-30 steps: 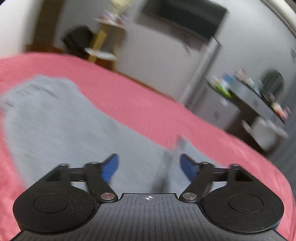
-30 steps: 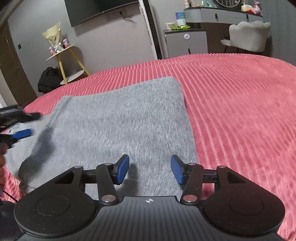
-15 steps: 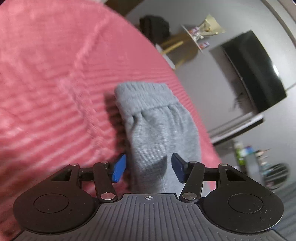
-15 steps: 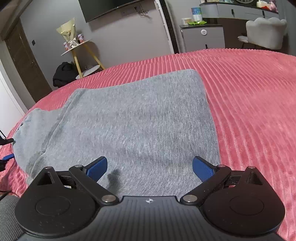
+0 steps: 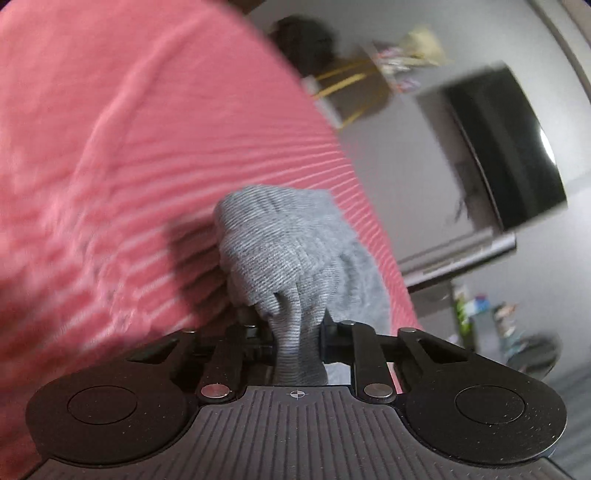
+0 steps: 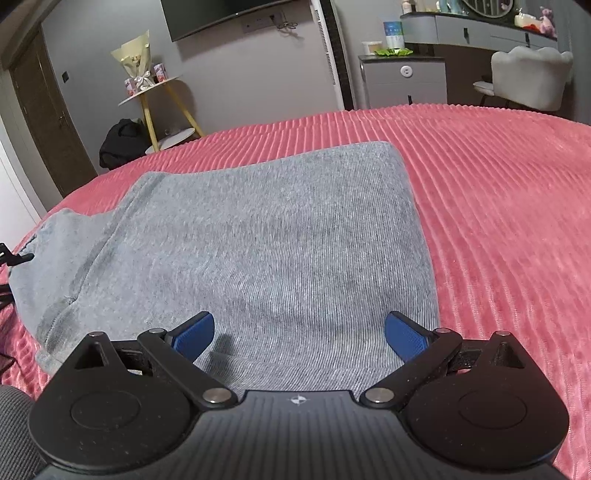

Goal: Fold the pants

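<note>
The grey pants (image 6: pixel 280 236) lie folded flat on the red ribbed bedspread (image 6: pixel 498 206), a broad grey rectangle that runs from just in front of me to about the middle of the bed, with the gathered waistband end bunched at the left edge. In my left wrist view that end of the pants (image 5: pixel 280 251) rises in a puckered hump straight ahead, and a pinch of the fabric runs down between my fingers. My left gripper (image 5: pixel 295 332) has just been closing and now clamps on that pinch of cloth — the pads are buried in the grey knit.

My right gripper (image 6: pixel 299 332) stands with its jaws spread wide, the blue pads (image 6: pixel 194 332) over the near edge of the pants; nothing is between them, and whether they touch the cloth I cannot tell.

Beyond the bed, on the far side — a yellow-legged side table (image 6: pixel 155 99) with a wrapped bouquet, a dark bag (image 6: pixel 123 142) on the floor, a wall television (image 6: pixel 218 14), a grey cabinet (image 6: pixel 404 79) and a white chair (image 6: pixel 528 79).
</note>
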Action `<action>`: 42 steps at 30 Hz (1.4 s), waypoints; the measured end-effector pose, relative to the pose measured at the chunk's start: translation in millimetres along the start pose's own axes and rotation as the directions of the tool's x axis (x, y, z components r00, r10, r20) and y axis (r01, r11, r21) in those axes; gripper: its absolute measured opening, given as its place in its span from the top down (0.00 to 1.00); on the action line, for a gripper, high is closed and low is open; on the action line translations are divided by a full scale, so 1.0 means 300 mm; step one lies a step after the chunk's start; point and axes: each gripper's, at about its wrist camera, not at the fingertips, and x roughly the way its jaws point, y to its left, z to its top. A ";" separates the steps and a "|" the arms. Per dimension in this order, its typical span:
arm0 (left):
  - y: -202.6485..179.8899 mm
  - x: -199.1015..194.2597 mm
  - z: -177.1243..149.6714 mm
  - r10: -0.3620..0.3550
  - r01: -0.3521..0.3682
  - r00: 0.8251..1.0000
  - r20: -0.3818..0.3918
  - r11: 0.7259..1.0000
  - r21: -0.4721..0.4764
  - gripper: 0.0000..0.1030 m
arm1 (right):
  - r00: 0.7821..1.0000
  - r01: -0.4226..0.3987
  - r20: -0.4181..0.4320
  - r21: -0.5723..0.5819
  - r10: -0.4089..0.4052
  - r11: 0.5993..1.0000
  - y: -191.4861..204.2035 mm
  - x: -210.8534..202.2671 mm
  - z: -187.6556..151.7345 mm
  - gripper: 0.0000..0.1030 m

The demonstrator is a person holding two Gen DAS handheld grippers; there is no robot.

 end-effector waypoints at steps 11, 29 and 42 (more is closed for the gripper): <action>-0.526 -0.226 -0.171 -0.114 0.025 0.988 0.108 0.794 0.607 0.85 | 0.999 -0.035 0.020 0.061 0.034 0.998 -0.027 -0.026 0.005 0.04; -0.774 -0.095 -1.086 0.062 0.336 0.910 -0.409 0.466 0.819 0.50 | 0.977 -0.189 0.155 0.328 0.145 0.926 -0.150 -0.154 0.011 0.05; -0.639 -0.195 -0.835 0.168 -0.125 0.986 0.000 0.737 0.664 0.23 | 0.905 -0.359 0.050 0.624 0.423 0.694 -0.143 0.013 0.022 0.09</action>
